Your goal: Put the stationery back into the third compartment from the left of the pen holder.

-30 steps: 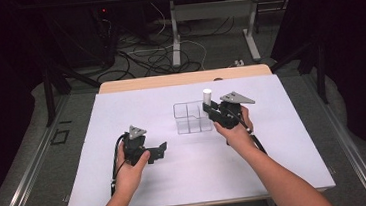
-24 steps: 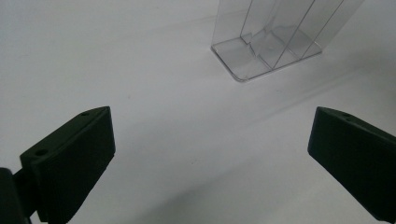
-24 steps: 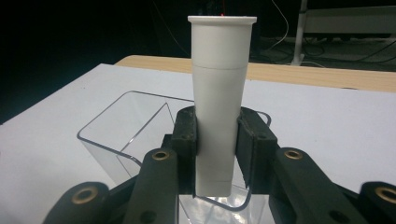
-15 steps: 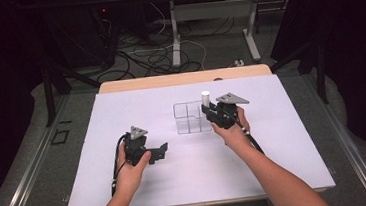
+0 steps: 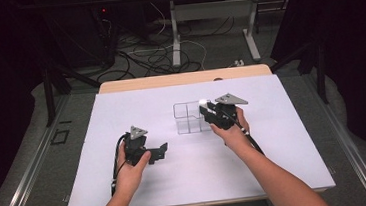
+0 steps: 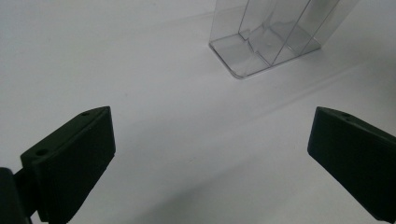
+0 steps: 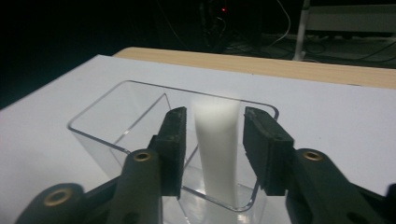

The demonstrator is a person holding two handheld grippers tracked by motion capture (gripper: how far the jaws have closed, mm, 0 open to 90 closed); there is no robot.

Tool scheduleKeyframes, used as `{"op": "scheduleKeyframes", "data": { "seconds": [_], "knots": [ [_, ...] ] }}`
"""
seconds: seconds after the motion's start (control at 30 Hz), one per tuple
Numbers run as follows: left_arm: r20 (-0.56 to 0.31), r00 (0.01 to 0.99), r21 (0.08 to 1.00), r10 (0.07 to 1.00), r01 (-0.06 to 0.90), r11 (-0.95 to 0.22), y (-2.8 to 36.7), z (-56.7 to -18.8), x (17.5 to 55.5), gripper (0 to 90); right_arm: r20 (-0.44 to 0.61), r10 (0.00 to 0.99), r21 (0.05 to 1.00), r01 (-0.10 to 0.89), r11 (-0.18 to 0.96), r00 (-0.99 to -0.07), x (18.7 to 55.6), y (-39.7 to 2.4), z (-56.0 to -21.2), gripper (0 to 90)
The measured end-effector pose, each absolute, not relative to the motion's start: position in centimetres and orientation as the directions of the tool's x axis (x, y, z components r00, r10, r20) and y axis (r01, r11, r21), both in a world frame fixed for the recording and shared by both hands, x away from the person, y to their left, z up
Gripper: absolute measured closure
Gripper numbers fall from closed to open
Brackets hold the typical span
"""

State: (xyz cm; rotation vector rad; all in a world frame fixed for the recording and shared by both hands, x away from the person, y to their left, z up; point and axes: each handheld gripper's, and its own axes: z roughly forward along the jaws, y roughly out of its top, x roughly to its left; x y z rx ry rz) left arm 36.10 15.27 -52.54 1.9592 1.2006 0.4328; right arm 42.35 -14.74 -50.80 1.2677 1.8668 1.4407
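Note:
A clear plastic box (image 5: 188, 117) with several compartments stands on the white table top. A white cylinder (image 5: 203, 102) stands upright in its right-hand near compartment, blurred in the right gripper view (image 7: 215, 154). My right gripper (image 5: 206, 111) straddles the cylinder; its jaws have just been opening, and a thin gap shows on each side between the pads (image 7: 173, 140) and the cylinder. My left gripper (image 5: 162, 151) rests low on the table, left of and nearer than the box, open with nothing between its jaws (image 6: 210, 140). From there the box (image 6: 266, 42) lies ahead.
A white sheet (image 5: 275, 145) covers the table, with a wooden strip (image 5: 184, 78) along the far edge. Beyond it are cables (image 5: 152, 55) and table legs (image 5: 175, 33) on a dark floor.
The right gripper has sunk slightly with the white cylinder, which now sits lower in the box, and its jaws have parted from it. The left gripper has not moved.

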Motion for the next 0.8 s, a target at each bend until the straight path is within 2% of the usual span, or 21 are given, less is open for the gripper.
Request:
{"op": "scheduleKeyframes", "data": {
  "seconds": [0.1,0.2,0.57,0.8],
  "knots": [
    [-0.111,0.493,0.767,0.863,0.594,-0.241,15.3,-52.5,36.2,0.8,0.145,0.861,0.934,0.354,0.044,-0.488,42.1,-15.1,-50.4,44.3],
    [-0.111,0.490,0.767,0.865,0.596,-0.239,15.4,-52.5,36.1,0.8,0.158,0.852,0.936,0.351,0.032,-0.499,41.8,-15.5,-50.0,37.4],
    [-0.118,0.474,0.770,0.872,0.599,-0.222,16.0,-52.3,36.2,0.8,0.107,0.837,0.954,0.293,0.067,-0.537,40.0,-16.8,-49.0,16.1],
    [-0.127,0.454,0.773,0.882,0.602,-0.199,16.6,-52.1,36.4,0.8,0.031,0.829,0.961,0.243,0.128,-0.559,38.9,-18.6,-48.6,14.9]
  ]
}}
